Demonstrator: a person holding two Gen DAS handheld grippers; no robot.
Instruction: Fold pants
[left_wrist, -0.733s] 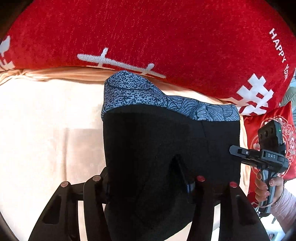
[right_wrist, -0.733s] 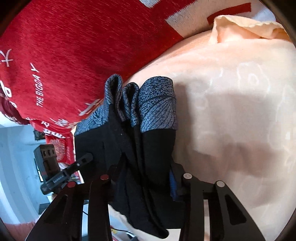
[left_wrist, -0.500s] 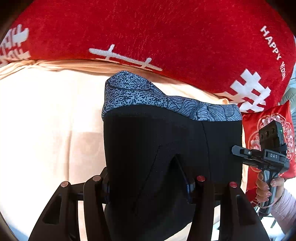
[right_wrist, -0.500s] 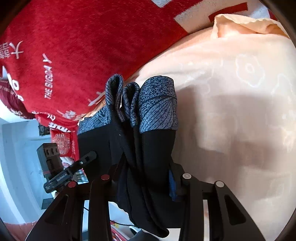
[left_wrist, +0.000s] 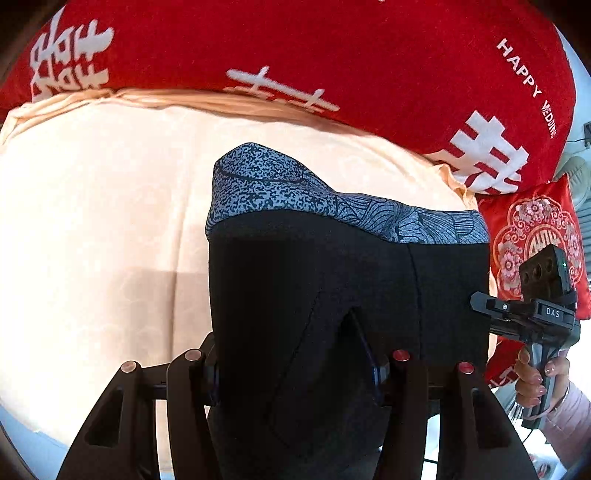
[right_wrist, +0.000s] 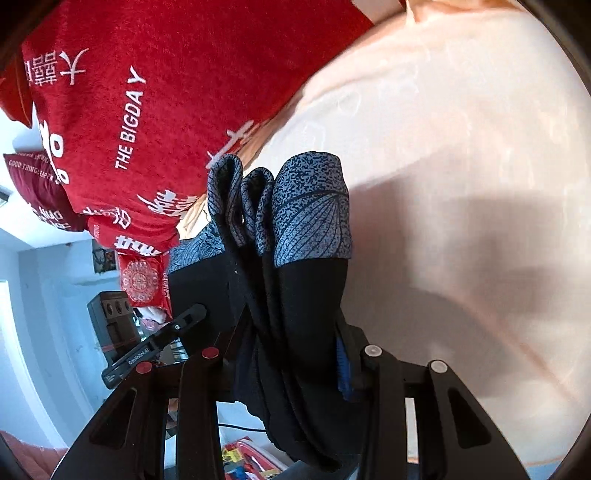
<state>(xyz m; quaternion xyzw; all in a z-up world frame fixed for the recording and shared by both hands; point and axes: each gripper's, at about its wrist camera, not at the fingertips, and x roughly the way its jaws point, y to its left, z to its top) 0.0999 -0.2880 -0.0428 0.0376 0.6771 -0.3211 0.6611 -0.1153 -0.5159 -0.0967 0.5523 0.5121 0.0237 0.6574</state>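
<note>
The pants (left_wrist: 317, 295) are black with blue-grey patterned cuffs (left_wrist: 280, 195). They hang folded in the air over the peach bedsheet (left_wrist: 92, 221). My left gripper (left_wrist: 295, 365) is shut on the black cloth near one end. My right gripper (right_wrist: 291, 354) is shut on the bunched black cloth (right_wrist: 306, 302) at the other end; it also shows at the right of the left wrist view (left_wrist: 480, 301). The cuffs (right_wrist: 310, 210) hang in several layers ahead of the right gripper. The cloth hides the fingertips of both grippers.
A big red blanket (left_wrist: 295, 48) with white lettering lies along the far side of the bed. A small red embroidered cushion (left_wrist: 532, 236) sits at the right. The bed's edge and the room floor (right_wrist: 44, 295) show at the left of the right wrist view.
Both grippers have drawn the pants back from the red blanket and lifted them. More peach sheet shows beyond the cuffs. The holds are unchanged.
</note>
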